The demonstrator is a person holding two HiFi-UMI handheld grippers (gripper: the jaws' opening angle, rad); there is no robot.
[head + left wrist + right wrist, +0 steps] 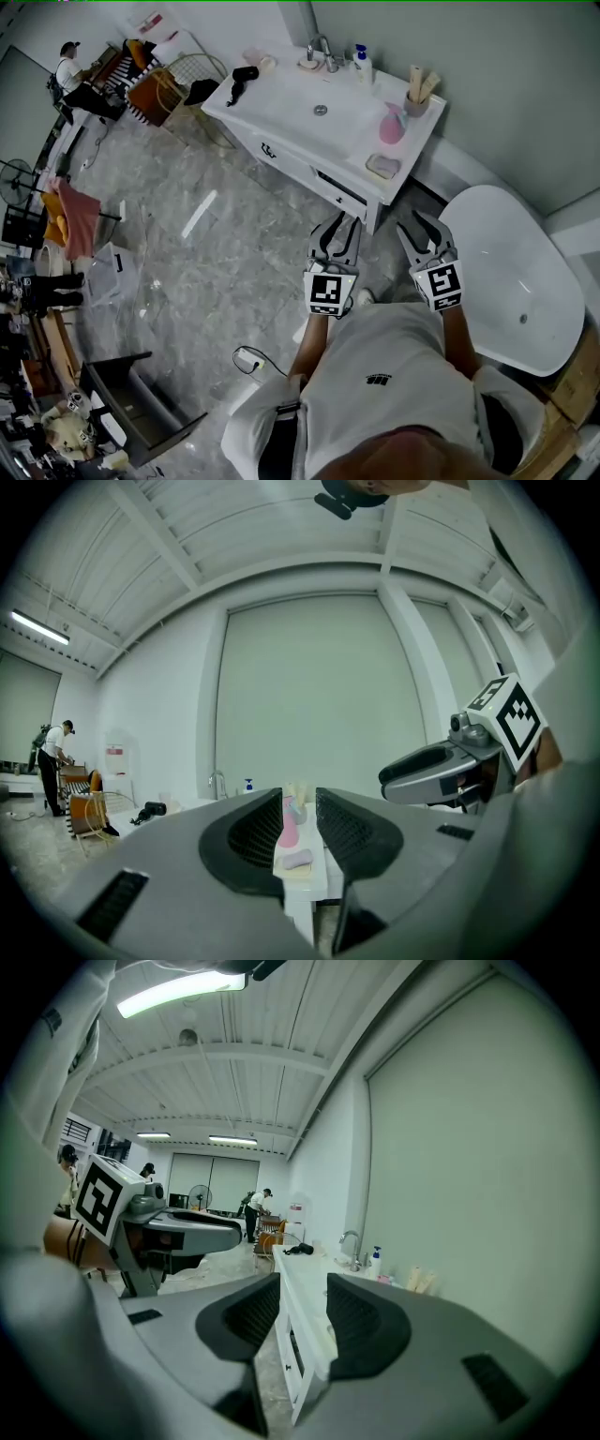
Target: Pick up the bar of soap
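The bar of soap [382,166] is a pale block on a small dish at the front right corner of the white vanity [281,112]. A pink bottle [392,124] stands just behind it. In the left gripper view the soap [298,859] shows in the narrow gap between the jaws, far off. My left gripper [337,225] and right gripper [415,225] hang side by side in front of the vanity, below its front edge and apart from the soap. Both are shut with nothing held. In the right gripper view the right gripper [302,1321] points along the vanity's edge.
A white bathtub [511,272] stands to the right. On the vanity are a faucet [322,52], a pump bottle [362,64], a cup of brushes [417,94] and a black hair dryer [242,80]. A person [75,80] works at the far left. A dark box [131,408] lies on the floor.
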